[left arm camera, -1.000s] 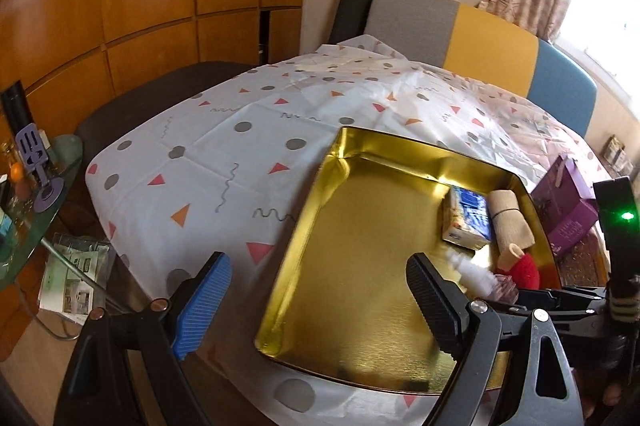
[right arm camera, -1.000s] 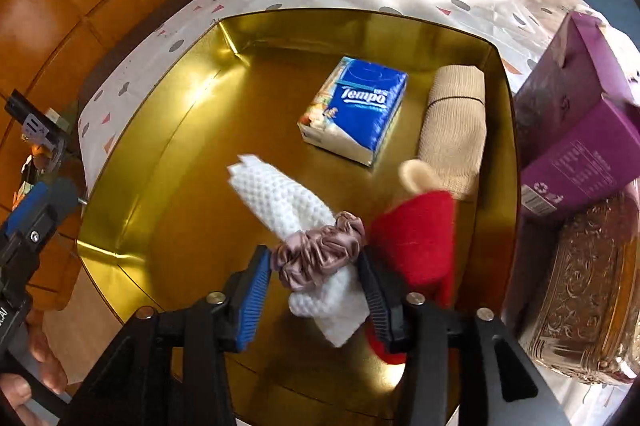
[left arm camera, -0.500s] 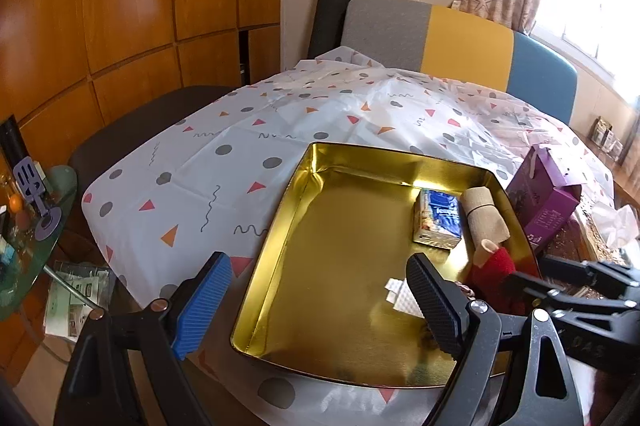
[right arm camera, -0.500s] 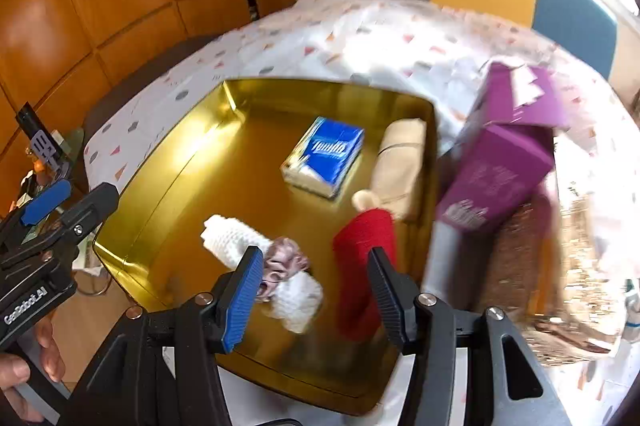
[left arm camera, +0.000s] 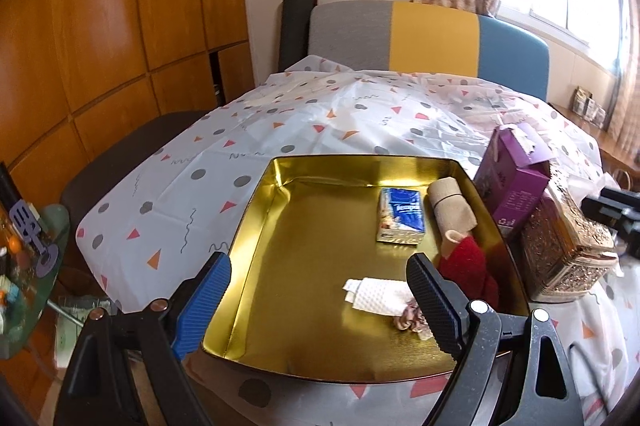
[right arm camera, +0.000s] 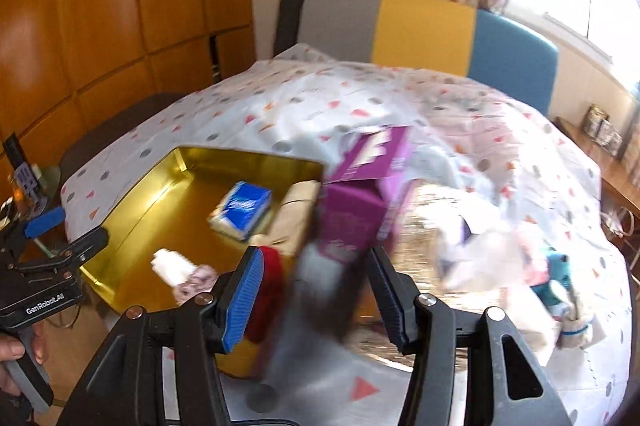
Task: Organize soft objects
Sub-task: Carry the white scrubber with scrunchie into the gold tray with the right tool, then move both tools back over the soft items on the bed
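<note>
A table [left arm camera: 304, 130] draped in a white cloth with triangles and dots is filling both views, with a grey, yellow and blue chair back [left arm camera: 428, 34] standing behind it. A shallow gold tray [left arm camera: 256, 210] is sitting on the near part of the cloth. Just right of the tray an ornate metallic box [left arm camera: 568, 254] is resting, and a purple carton [left arm camera: 516, 182] is standing against its far side. Inside the tray, along its right wall, a beige roll [left arm camera: 450, 202] is lying with a red plush piece [left arm camera: 466, 262] just nearer to the camera, a blue tissue pack [left arm camera: 402, 220] is lying beside the roll, and a white textured cloth [left arm camera: 378, 296] is lying near the front with a pink scrunchie [left arm camera: 410, 318] touching its near end. The left gripper [left arm camera: 318, 300] is hanging over the tray's near edge with its jaws spread wide and nothing between them. The right gripper [right arm camera: 316, 296] is hovering in front of the blurred purple carton, its jaws standing partly apart and gripping nothing. A hand [right arm camera: 16, 354] is holding the left gripper's handle at the lower left of the right wrist view.
</note>
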### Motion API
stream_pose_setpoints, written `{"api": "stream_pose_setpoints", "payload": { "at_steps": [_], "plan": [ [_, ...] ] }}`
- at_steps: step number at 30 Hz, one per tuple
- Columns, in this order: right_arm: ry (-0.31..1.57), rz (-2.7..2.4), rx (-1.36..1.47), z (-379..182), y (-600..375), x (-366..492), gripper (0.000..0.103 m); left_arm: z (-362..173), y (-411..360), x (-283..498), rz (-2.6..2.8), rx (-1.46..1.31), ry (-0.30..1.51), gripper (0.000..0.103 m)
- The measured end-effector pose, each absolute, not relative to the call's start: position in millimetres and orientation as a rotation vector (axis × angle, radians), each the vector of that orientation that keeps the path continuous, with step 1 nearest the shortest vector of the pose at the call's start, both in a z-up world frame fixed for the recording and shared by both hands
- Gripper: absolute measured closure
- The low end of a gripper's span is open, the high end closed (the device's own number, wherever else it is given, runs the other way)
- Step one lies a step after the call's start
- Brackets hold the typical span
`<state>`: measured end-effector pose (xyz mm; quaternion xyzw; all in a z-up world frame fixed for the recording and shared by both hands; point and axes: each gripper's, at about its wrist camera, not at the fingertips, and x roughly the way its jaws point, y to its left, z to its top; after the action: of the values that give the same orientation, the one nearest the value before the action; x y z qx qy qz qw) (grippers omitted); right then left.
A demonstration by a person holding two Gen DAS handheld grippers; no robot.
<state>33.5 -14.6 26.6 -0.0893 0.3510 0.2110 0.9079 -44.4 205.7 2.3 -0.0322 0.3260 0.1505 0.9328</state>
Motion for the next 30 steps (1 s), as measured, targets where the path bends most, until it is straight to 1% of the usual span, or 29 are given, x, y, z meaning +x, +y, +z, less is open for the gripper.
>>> {"api": "stream_pose_setpoints", "payload": {
  "at_steps": [10, 24, 30],
  "plan": [
    [0.697, 0.258, -0.134, 41, -102, 44, 0.048, 11, 176, -40, 0.257, 0.016, 0.655, 0.013],
    [0.716, 0.072, -0.053, 31, -198, 54, 0.048, 12, 143, -36, 0.202, 0.091, 0.659, 0.013],
    [0.731, -0.013, -0.025, 17, -235, 62, 0.048, 12, 131, -33, 0.177, 0.117, 0.667, 0.013]
  ]
}}
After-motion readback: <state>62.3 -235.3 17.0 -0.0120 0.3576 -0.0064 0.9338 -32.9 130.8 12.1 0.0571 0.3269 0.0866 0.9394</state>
